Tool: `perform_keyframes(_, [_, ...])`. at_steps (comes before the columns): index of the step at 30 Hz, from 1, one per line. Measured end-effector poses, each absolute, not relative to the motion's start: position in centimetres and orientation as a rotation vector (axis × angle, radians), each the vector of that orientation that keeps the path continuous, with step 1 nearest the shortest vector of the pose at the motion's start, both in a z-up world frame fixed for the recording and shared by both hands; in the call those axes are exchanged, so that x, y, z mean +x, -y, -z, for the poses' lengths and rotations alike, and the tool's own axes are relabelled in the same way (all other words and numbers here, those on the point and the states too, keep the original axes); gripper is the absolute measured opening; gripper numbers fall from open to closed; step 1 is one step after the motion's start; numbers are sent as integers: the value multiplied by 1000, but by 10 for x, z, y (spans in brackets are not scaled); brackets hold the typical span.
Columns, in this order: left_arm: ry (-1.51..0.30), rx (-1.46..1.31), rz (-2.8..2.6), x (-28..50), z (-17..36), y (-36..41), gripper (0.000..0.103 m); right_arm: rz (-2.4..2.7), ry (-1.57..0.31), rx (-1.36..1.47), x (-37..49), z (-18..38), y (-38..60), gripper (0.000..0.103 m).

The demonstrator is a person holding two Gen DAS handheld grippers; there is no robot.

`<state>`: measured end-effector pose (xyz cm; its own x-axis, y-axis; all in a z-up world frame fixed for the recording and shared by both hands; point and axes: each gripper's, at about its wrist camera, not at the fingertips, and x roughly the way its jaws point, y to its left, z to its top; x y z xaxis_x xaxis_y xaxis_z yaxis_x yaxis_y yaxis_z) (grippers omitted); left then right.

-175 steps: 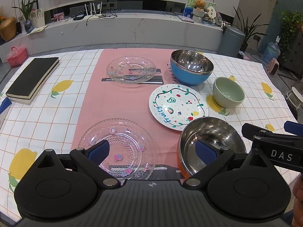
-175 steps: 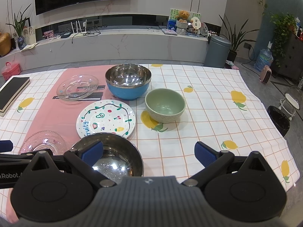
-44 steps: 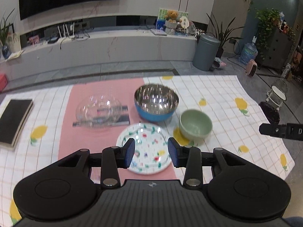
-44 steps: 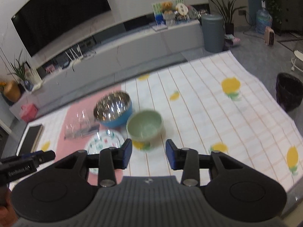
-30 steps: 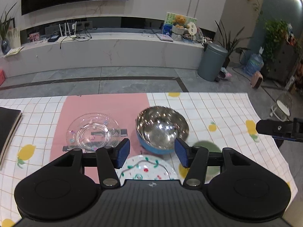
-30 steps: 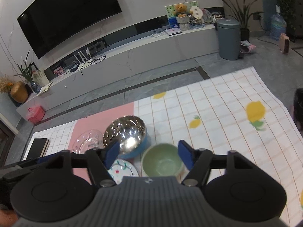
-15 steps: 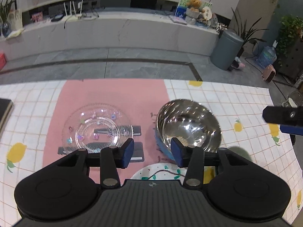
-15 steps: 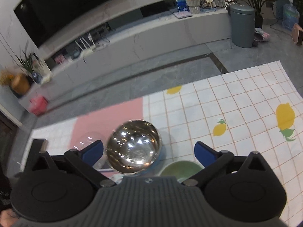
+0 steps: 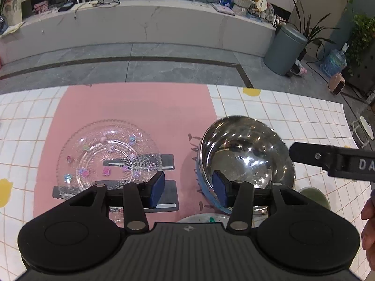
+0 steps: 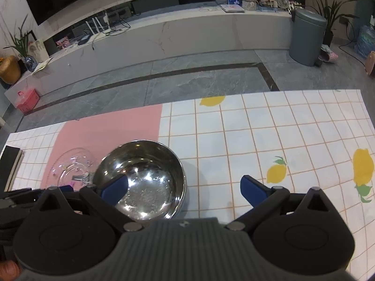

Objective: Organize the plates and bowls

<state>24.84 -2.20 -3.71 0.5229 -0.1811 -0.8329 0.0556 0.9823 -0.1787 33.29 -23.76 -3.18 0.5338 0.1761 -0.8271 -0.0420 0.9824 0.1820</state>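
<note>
On pink mat: steel bowl at right edge; glass plate to bowl's left. Left gripper parted, empty, near bowl's left rim. Right gripper spread wide, empty, above bowl's right side.

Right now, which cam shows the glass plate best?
Left wrist. The glass plate shows nearly whole on the pink mat, with only its near edge behind the left tool. In the right wrist view it is small at the left edge, partly hidden by the steel bowl and tool.
</note>
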Motion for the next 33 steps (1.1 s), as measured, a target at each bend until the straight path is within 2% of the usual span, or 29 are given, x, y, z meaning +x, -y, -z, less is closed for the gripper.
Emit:
perform_keyframes(4, [-1024,-165,147,252,43,22,56,-109,-1009,218,339,47,243,95])
perform_keyframes(6, [-1021,-176,158,253,44,23,56,-103,-1025,213,343,55,241,88])
perform_keyframes(13, [-1013,-190,165,254,54,26,56,-109,-1022,158,347,74,223,87])
perform_keyframes(15, [-1023,-209,181,255,58,26,55,-119,-1038,145,348,79,218,77])
perform_keyframes(17, [-1027,-206,184,255,61,28,54,-113,-1060,133,348,85,216,73])
perform_keyframes(33, [-1016,-267,179,264,80,28,53,-99,-1111,161,351,102,223,74])
